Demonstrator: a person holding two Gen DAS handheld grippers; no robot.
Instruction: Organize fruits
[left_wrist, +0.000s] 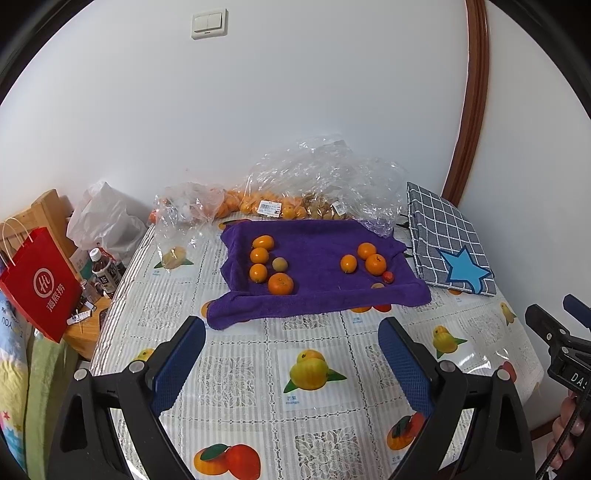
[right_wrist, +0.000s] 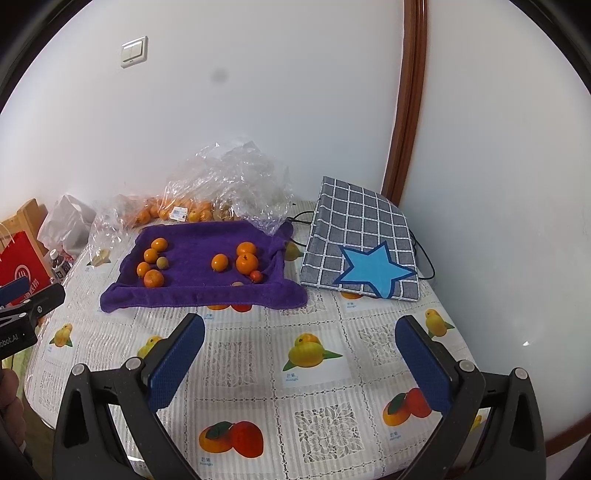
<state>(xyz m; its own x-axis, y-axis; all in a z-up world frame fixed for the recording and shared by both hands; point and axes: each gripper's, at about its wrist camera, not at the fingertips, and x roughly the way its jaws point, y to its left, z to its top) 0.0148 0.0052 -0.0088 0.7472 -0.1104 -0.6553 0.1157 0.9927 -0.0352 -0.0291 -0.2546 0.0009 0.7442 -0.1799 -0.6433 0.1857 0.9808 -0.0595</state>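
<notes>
Roughly centred toward the far side of the fruit-print tablecloth (left_wrist: 236, 373): purple towel (left_wrist: 314, 258), long axis running left to right, edges turned up like a shallow tray, near edge draped onto the cloth. On its left part, four oranges (left_wrist: 259, 255) in a loose column running front to back, with a dull greenish-brown fruit (left_wrist: 280, 264) just beside them. On its right part, three more oranges (left_wrist: 375, 264) bunched close, then a small red fruit (left_wrist: 387, 277) and a pale one (left_wrist: 377, 285) near the right front corner, the pale one half hidden by the raised edge.

Behind the towel, against the wall: clear plastic bags (left_wrist: 317, 173) holding more oranges, price labels facing forward. Right of the towel, apart from it: grey checked pouch with a blue star (right_wrist: 360, 243), lying flat.

Left gripper (left_wrist: 291, 365) spread wide above bare tablecloth, nothing between the blue pads. Right gripper (right_wrist: 300, 365) likewise spread wide, holding nothing, well short of the towel.
</notes>
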